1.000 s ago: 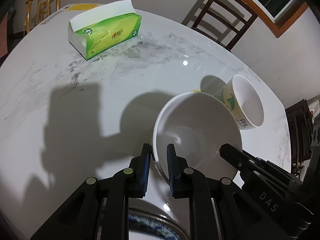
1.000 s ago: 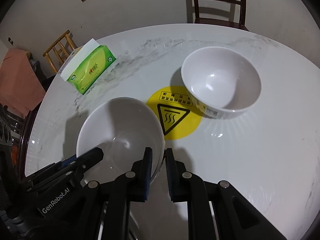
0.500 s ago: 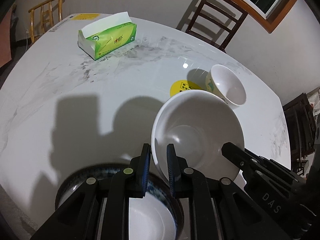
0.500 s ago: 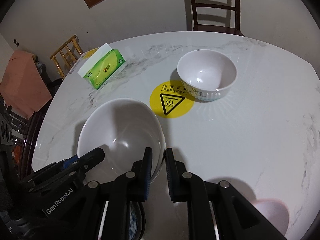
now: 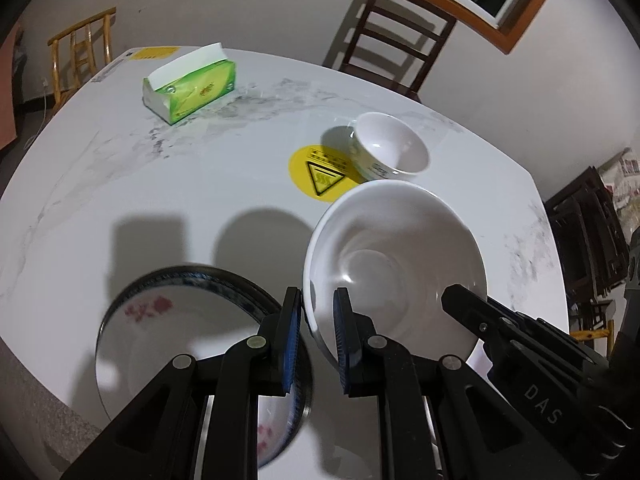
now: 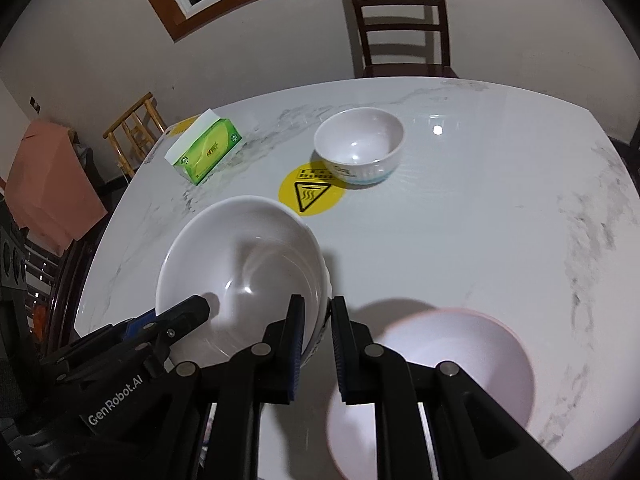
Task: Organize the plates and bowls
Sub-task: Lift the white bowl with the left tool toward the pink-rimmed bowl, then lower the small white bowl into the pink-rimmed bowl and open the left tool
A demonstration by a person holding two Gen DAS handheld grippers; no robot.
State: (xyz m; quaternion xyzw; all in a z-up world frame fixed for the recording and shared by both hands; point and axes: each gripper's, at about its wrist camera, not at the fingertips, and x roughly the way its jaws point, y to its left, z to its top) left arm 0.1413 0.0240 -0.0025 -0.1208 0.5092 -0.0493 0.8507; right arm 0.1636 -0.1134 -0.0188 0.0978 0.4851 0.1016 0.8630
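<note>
On my left wrist view, the blue-rimmed white plate with red flower marks (image 5: 168, 344) sits at the near left edge of the white marbled table (image 5: 120, 184), and only this camera shows it. Just right of it, my left gripper (image 5: 316, 336) is pinched narrow on the near rim of the large plain white ceramic bowl (image 5: 396, 264), which I hold tilted above the tabletop. My right gripper (image 5: 520, 336) reaches in from the right and clamps the opposite rim, so 2 tools carry 1 bowl. Farther back lie the green tissue pack (image 5: 192, 88), the round yellow hot-surface sticker (image 5: 320, 172) and the small white bowl with printed sides (image 5: 390, 148) touching the sticker's edge.

My right wrist view shows that same grip from the other side, and to its right a pale pink-rimmed white bowl (image 6: 436, 376) on the table, which the left camera does not show.
</note>
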